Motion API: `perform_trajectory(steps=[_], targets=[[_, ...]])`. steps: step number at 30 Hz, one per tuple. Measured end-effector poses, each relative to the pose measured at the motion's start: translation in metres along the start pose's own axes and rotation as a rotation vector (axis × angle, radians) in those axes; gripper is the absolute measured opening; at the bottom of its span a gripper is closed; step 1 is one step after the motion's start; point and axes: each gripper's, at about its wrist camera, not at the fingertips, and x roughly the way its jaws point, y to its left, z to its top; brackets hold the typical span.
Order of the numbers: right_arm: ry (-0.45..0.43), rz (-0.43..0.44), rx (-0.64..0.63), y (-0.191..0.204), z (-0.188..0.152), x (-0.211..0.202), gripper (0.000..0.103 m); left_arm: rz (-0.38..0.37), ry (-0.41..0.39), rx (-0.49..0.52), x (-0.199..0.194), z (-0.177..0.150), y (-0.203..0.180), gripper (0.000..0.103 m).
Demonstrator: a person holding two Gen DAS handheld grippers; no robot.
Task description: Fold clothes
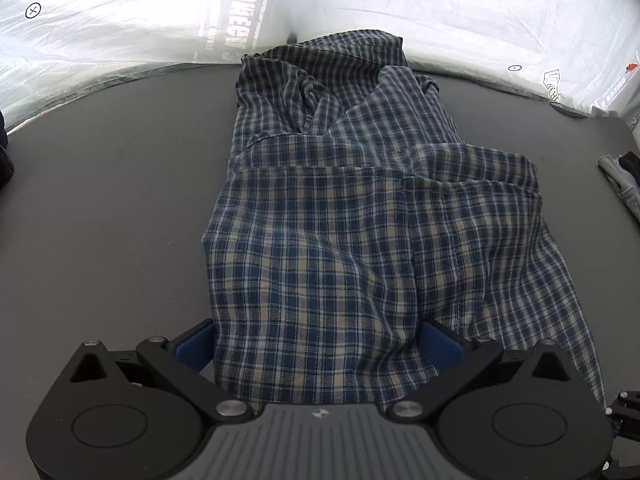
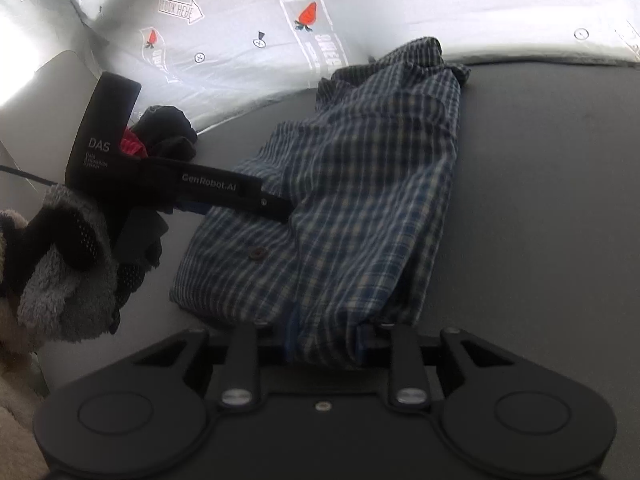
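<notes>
A blue and cream plaid shirt (image 1: 344, 216) lies partly folded on the grey table (image 1: 100, 208), collar end toward the far side. My left gripper (image 1: 318, 344) is at the shirt's near edge. Its blue pads (image 1: 196, 346) stand wide apart with cloth lying between them, not pinched. In the right wrist view the same shirt (image 2: 360, 184) stretches away, and my right gripper (image 2: 328, 340) has its fingers closed in on a bunched fold of the near hem. The left gripper (image 2: 276, 206) shows there from the side, its tip at the shirt's left edge.
A heap of dark clothes with a red piece (image 2: 168, 136) sits at the table's far left. A grey garment (image 1: 620, 184) lies at the right edge. A white printed sheet (image 1: 360, 0) hangs behind the table. A gloved hand in a fuzzy sleeve (image 2: 60, 264) holds the left gripper.
</notes>
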Motion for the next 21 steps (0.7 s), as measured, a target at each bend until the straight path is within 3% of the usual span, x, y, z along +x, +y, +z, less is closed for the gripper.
perform_trajectory(steps=[5,6,7,8,9,10,13,15,18,21], targets=[[-0.001,-0.017,0.096,-0.012,-0.006,-0.016,0.026,-0.043,0.004,-0.062,0.004,-0.006,0.01,0.103],[-0.004,-0.044,0.095,-0.012,-0.004,-0.02,0.033,-0.048,0.0,-0.058,0.004,-0.006,0.011,0.103],[-0.007,-0.071,0.093,-0.011,-0.003,-0.024,0.053,-0.053,-0.004,-0.053,0.004,-0.006,0.012,0.103],[-0.022,-0.101,0.094,-0.011,-0.001,-0.028,0.063,-0.061,-0.005,-0.042,0.002,-0.005,0.011,0.103],[-0.041,-0.133,0.094,-0.01,0.002,-0.032,0.081,-0.071,0.0,-0.037,0.0,-0.005,0.013,0.103],[-0.06,-0.154,0.107,-0.01,0.006,-0.035,0.09,-0.087,0.011,-0.035,-0.004,-0.005,0.015,0.103],[-0.113,-0.206,0.119,-0.007,0.019,-0.041,0.103,-0.111,0.03,-0.062,-0.019,-0.013,0.03,0.103],[-0.128,-0.246,0.076,0.001,0.026,-0.039,0.103,-0.109,0.03,-0.1,-0.031,-0.023,0.043,0.103],[-0.113,-0.36,-0.165,0.035,0.025,-0.03,0.103,-0.128,0.064,-0.207,-0.045,-0.044,0.068,0.103],[-0.057,-0.408,-0.451,0.071,0.011,-0.012,0.103,-0.155,0.104,-0.299,-0.055,-0.066,0.083,0.103]])
